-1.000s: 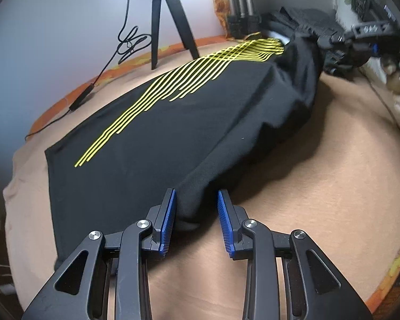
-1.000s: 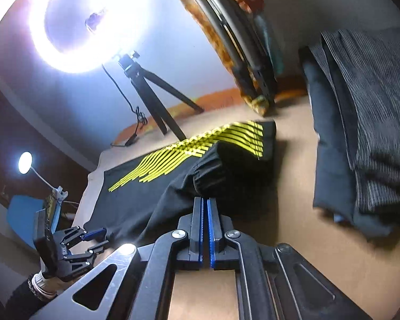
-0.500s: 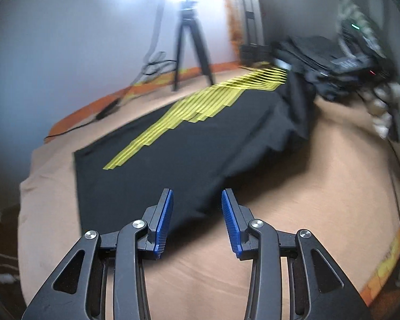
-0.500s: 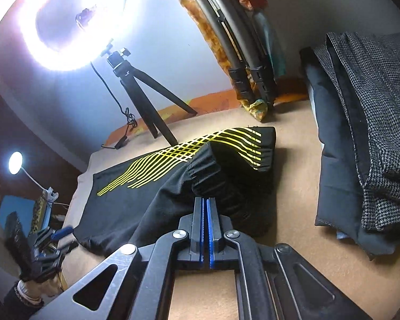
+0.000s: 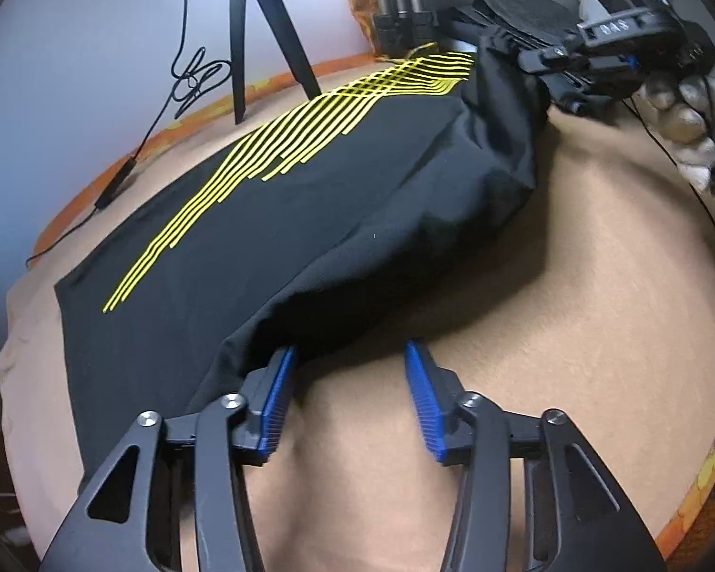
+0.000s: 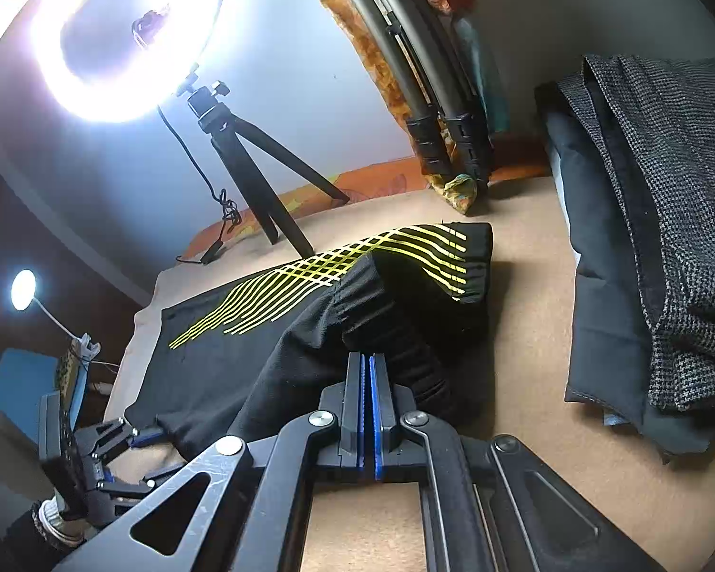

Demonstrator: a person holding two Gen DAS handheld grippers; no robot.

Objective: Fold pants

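Note:
Black pants (image 5: 310, 219) with yellow stripes lie lengthwise on the tan bed cover (image 5: 572, 286). My left gripper (image 5: 350, 348) is at the near hem. Its jaws are opening, its left pad (image 5: 276, 395) lies against the fabric's edge, and mostly bare cover shows between the pads. At the far end my right gripper (image 5: 534, 55) holds the waist end raised. In the right wrist view the right gripper (image 6: 369, 357) is shut, with the gathered waistband of the pants (image 6: 271, 348) at its tips. The left gripper (image 6: 133, 434) shows low on the left.
A ring light (image 6: 119, 24) on a black tripod (image 6: 243, 162) stands at the bed's far edge, its cable (image 5: 186, 76) trailing down. Folded dark garments (image 6: 643, 238) are stacked on the right. Further tripod legs (image 6: 434, 143) lean against the wall.
The left gripper's jaws have spread wider. It swung away from the hem and came back, its left pad now at the fabric's edge. The right gripper has stayed shut and still.

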